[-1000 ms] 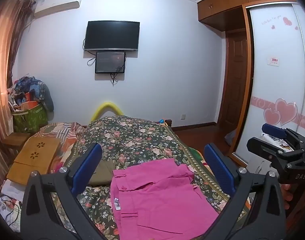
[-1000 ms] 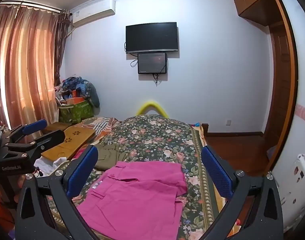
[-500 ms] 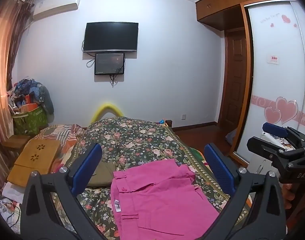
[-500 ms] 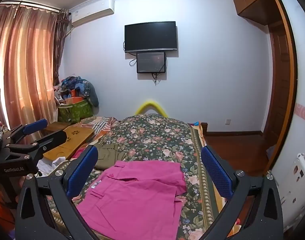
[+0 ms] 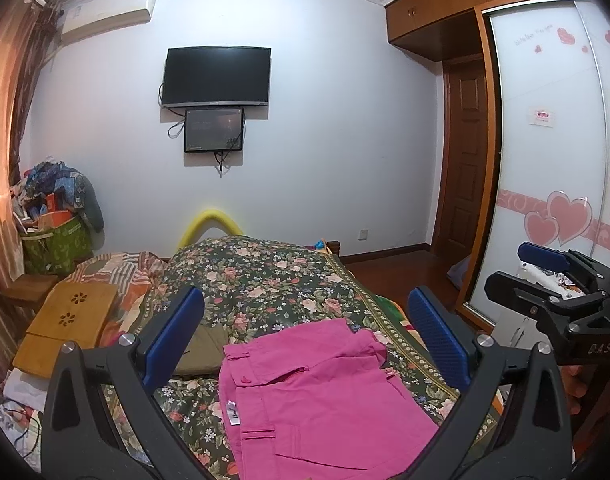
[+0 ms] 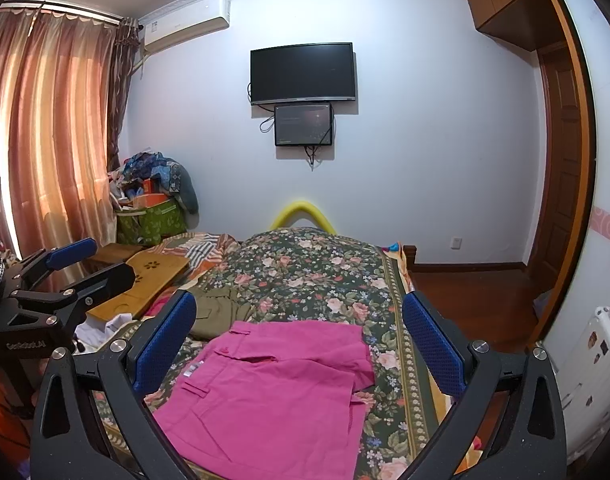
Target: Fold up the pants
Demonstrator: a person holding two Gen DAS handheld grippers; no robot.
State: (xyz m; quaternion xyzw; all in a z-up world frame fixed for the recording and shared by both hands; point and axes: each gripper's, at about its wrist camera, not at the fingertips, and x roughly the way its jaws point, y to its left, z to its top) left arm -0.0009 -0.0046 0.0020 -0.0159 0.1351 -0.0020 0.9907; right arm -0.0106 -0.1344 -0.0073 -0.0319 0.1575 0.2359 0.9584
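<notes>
Pink pants (image 5: 317, 392) lie flat on the floral bedspread (image 5: 265, 276), waistband toward the far end; they also show in the right wrist view (image 6: 273, 392). My left gripper (image 5: 305, 336) is open and empty, held above the near part of the pants. My right gripper (image 6: 301, 340) is open and empty, also above the pants. The right gripper shows at the right edge of the left wrist view (image 5: 553, 280), and the left gripper at the left edge of the right wrist view (image 6: 65, 276).
An olive garment (image 6: 217, 312) lies on the bed beyond the pants. A wooden lap tray (image 5: 65, 320) and a striped blanket (image 5: 117, 268) lie at the bed's left. A green bag of clutter (image 5: 53, 244) stands by the curtain. A wardrobe (image 5: 553, 160) and door stand right.
Both views have shifted only slightly; the pants lie as before and both grippers stay open.
</notes>
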